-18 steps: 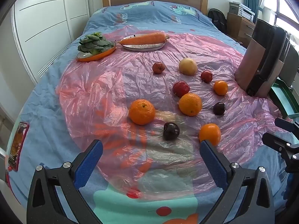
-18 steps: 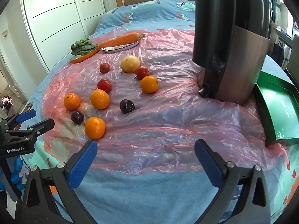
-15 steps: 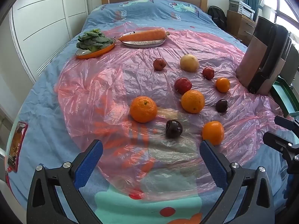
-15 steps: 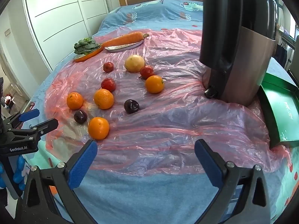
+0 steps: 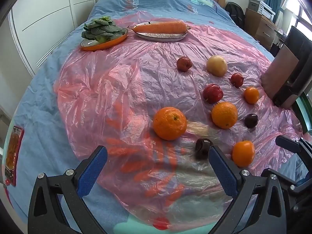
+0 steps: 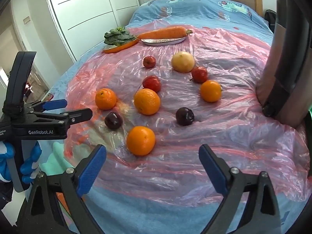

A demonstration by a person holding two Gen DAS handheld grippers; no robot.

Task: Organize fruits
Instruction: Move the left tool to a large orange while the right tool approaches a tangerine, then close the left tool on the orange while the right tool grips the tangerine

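Fruit lies loose on a pink plastic sheet over a bed. Several oranges show, one large orange closest ahead of my left gripper, which is open and empty. A dark plum sits by its right fingertip. Red apples and a pale yellow fruit lie farther back. My right gripper is open and empty, with an orange just beyond its fingers. Another plum lies mid-sheet.
A plate of leafy greens and a carrot on an oval plate stand at the back. A tall dark appliance stands at the right. A green tray edge shows beside it. Wardrobe doors line the left wall.
Both grippers have moved forward toward the fruit, which now looks larger and nearer. Both stay open. No fruit has moved.
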